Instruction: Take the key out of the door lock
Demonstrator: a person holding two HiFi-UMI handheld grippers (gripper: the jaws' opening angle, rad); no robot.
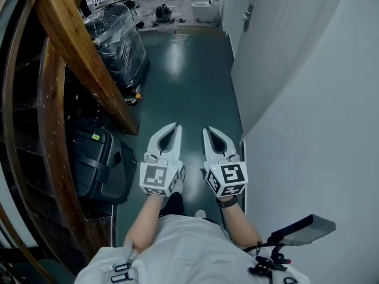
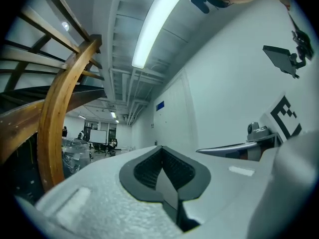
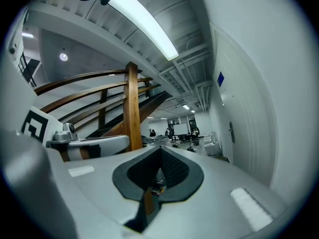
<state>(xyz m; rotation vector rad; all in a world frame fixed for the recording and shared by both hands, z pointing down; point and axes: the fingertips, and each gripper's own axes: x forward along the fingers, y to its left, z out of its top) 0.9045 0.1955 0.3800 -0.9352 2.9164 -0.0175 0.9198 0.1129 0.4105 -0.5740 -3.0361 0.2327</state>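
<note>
I stand in a narrow corridor. The white door (image 1: 263, 52) is ahead on the right, and its handle (image 1: 247, 15) is far from both grippers. No key or lock can be made out at this distance. My left gripper (image 1: 175, 126) and right gripper (image 1: 208, 131) are held side by side at waist height over the green floor, pointing down the corridor. Both have their jaws together with nothing seen between them. The left gripper view shows the left gripper (image 2: 160, 149) with its pads meeting. In the right gripper view, beyond the right gripper (image 3: 160, 150), the door handle (image 3: 231, 132) appears small on the right wall.
A curved wooden staircase (image 1: 77, 58) runs along the left. Under it sit a black suitcase (image 1: 98, 164) and a plastic-wrapped bundle (image 1: 118, 40). A white wall (image 1: 320, 135) is close on my right. The green floor (image 1: 186, 81) leads ahead to white fixtures (image 1: 204, 5).
</note>
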